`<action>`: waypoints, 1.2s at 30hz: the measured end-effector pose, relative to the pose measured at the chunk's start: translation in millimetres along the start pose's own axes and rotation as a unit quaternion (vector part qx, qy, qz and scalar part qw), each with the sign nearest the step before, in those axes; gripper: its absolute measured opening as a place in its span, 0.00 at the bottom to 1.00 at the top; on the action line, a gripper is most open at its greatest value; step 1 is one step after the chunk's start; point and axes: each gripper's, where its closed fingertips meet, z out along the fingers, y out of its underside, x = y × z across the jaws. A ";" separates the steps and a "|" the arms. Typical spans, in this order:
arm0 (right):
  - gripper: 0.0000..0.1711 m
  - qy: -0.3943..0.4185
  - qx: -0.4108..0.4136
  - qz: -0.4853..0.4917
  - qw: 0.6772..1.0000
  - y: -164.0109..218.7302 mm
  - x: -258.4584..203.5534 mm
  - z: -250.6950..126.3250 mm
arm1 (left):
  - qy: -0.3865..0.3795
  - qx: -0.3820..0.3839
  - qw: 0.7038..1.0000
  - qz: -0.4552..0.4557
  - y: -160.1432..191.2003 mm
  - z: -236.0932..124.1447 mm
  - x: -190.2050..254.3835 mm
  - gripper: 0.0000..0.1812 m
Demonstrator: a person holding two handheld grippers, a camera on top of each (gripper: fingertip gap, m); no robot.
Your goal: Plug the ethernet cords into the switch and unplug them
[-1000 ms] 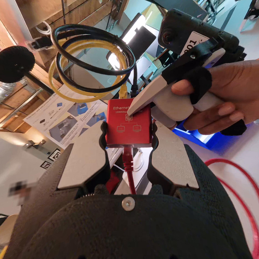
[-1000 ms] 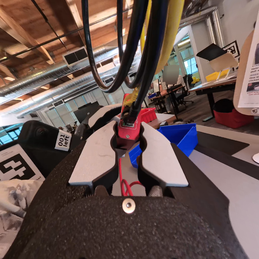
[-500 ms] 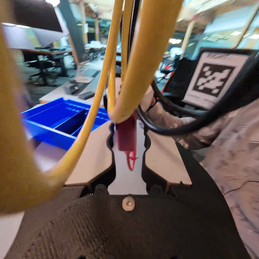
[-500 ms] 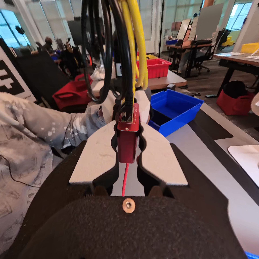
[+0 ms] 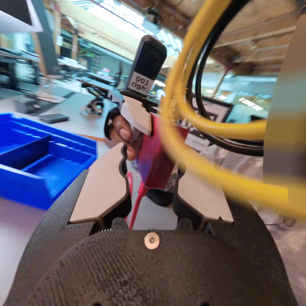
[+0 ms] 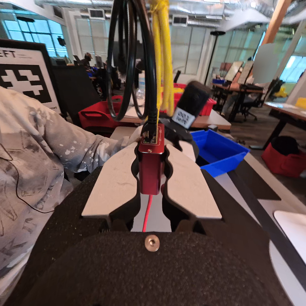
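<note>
A: Where's the switch (image 6: 151, 167)?

B: Dead centre, clamped by its narrow sides in your right gripper (image 6: 151, 172), ports up at 12 o'clock. That likely frees them for pulling.

A: Cords?

B: Black cord (image 6: 151, 115) and yellow cord (image 6: 163, 66) plugged on top, red cord (image 6: 146, 213) exits at 6.

A: Left gripper (image 5: 151, 167)?

B: Gaping wide around the switch, gripping nothing; probably you've handed it over.

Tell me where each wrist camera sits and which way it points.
Left wrist view: on the left hand-held gripper, looking along its open fingers at the red switch and the facing right hand-held gripper; a hand shows.
Right wrist view: on the right hand-held gripper, shut on the switch, facing along the table; a grey sleeve shows.
Shared: switch, yellow cord, blue bin.
</note>
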 end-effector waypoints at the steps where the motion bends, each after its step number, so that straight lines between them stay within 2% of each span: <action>1: 0.15 -0.008 0.011 -0.009 1.000 -2.9 -3.5 -1.1 | 0.031 0.012 0.999 -0.021 0.6 4.5 4.7 0.35; 3: 0.15 -0.020 0.025 -0.021 0.999 -6.3 -7.9 -4.3 | 0.069 0.050 0.996 -0.030 -2.0 11.4 11.3 0.37; 5: 0.15 -0.019 0.014 -0.014 1.000 -4.4 -6.5 -8.7 | 0.060 0.055 0.996 -0.025 -1.4 15.4 8.7 0.36; 8: 0.15 0.017 -0.037 -0.021 0.999 6.1 1.8 -14.0 | -0.026 0.022 0.998 0.044 2.8 13.5 -6.1 0.28; 10: 0.15 0.030 -0.085 -0.018 0.996 19.0 4.7 -13.0 | -0.069 -0.025 0.993 0.095 11.5 13.6 -10.9 0.24; 14: 0.15 0.047 -0.128 0.020 0.991 30.5 10.5 -14.8 | -0.130 -0.084 0.976 0.155 20.4 10.0 -20.5 0.19; 17: 0.15 0.053 -0.159 0.012 0.986 39.9 10.9 -16.2 | -0.175 -0.122 0.954 0.210 29.8 9.0 -32.2 0.16; 19: 0.15 0.082 -0.137 -0.005 0.987 31.1 18.0 -15.0 | -0.177 -0.093 0.960 0.197 21.9 8.6 -33.5 0.15; 22: 0.20 0.167 -0.081 -0.034 0.982 7.4 37.7 -16.1 | -0.198 -0.034 0.963 0.181 4.1 -2.7 -40.4 0.15; 25: 0.22 0.210 0.027 -0.005 0.977 -29.2 44.3 -27.7 | -0.206 0.062 0.966 0.140 -20.4 -27.0 -46.5 0.15; 27: 0.22 0.208 0.061 0.019 0.976 -37.2 44.7 -31.0 | -0.191 0.135 0.966 0.113 -38.9 -43.3 -42.9 0.15; 29: 0.23 0.206 0.027 0.021 0.978 -24.2 47.2 -24.0 | -0.168 0.192 0.961 0.104 -53.1 -54.9 -34.6 0.15; 32: 0.26 0.203 -0.035 0.024 0.978 2.8 51.0 -3.9 | -0.151 0.228 0.956 0.106 -62.9 -60.3 -24.7 0.15; 36: 0.18 0.189 -0.027 0.035 0.981 8.7 47.4 16.7 | -0.124 0.248 0.953 0.126 -67.6 -54.4 -8.8 0.15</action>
